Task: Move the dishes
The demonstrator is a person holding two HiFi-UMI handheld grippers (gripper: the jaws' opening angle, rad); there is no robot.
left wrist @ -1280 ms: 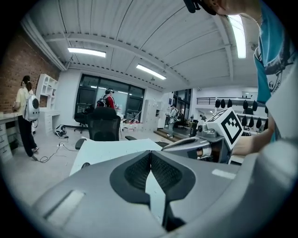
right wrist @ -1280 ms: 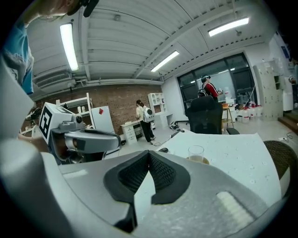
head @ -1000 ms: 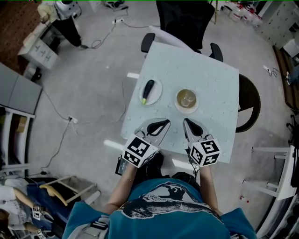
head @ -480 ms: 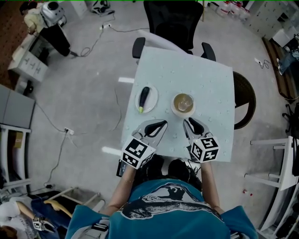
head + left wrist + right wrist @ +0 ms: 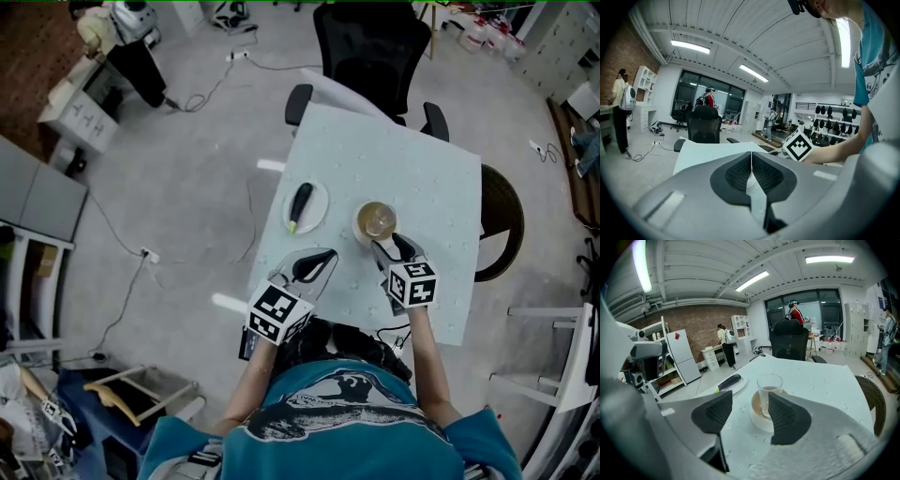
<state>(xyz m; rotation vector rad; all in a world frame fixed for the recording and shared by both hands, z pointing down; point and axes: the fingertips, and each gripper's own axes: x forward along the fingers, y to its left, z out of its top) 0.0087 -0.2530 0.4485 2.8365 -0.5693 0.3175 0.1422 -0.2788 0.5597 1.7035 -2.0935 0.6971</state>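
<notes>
Our right hand-held gripper [image 5: 749,404] has just been opening. Its jaws stand half apart with nothing between them, aimed at the glass [image 5: 769,391] on its saucer [image 5: 757,417] mid-worktop [image 5: 427,183], likely to take it. Our left hand-held gripper [image 5: 314,266] waits closed and empty to its left.

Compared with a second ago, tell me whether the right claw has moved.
Yes. The right claw has come forward across the table up to the saucer holding the glass; it has just been opening, with nothing between its jaws yet.
</notes>
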